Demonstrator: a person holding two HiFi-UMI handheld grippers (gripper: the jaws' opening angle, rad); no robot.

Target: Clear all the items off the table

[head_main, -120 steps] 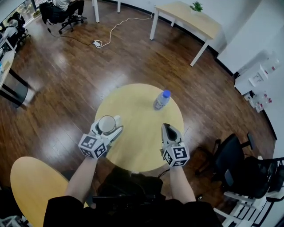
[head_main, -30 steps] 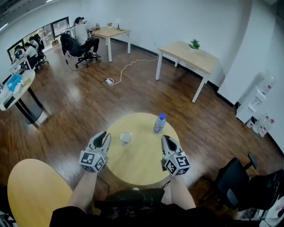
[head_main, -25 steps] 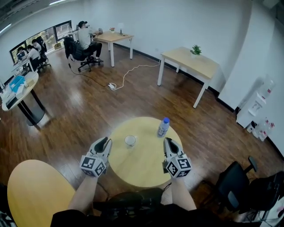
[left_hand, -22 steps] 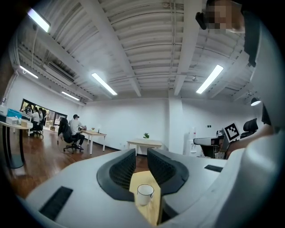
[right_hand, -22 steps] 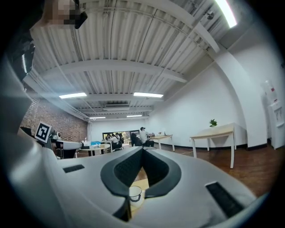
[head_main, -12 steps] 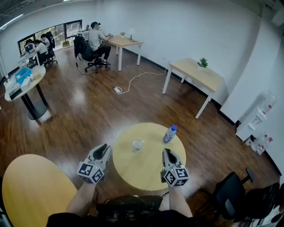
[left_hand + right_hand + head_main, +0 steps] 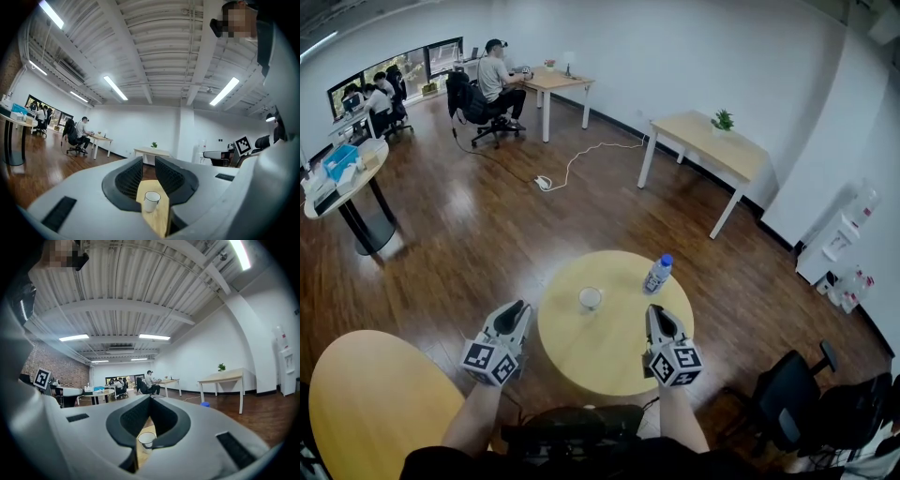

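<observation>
A white cup (image 7: 591, 298) stands upright on the round yellow table (image 7: 609, 352), left of its middle. A clear water bottle with a blue cap (image 7: 656, 274) stands at the table's far right edge. My left gripper (image 7: 518, 307) hovers off the table's near left rim, jaws a narrow gap apart with nothing between them. In the left gripper view the cup (image 7: 151, 201) shows beyond that gap. My right gripper (image 7: 654, 311) is shut and empty at the near right rim. The right gripper view shows the cup (image 7: 146, 440) ahead and the bottle's cap (image 7: 205, 404) to the right.
A second round yellow table (image 7: 375, 403) is at my lower left. A black office chair (image 7: 787, 403) stands at the lower right. Farther off are a wooden desk with a plant (image 7: 712, 141), a floor cable (image 7: 572, 164) and seated people at desks (image 7: 492, 75).
Several seconds ago the cup sat between the left jaws over the table's near left. Now it stands free on the table, and both grippers are drawn back to the near rim.
</observation>
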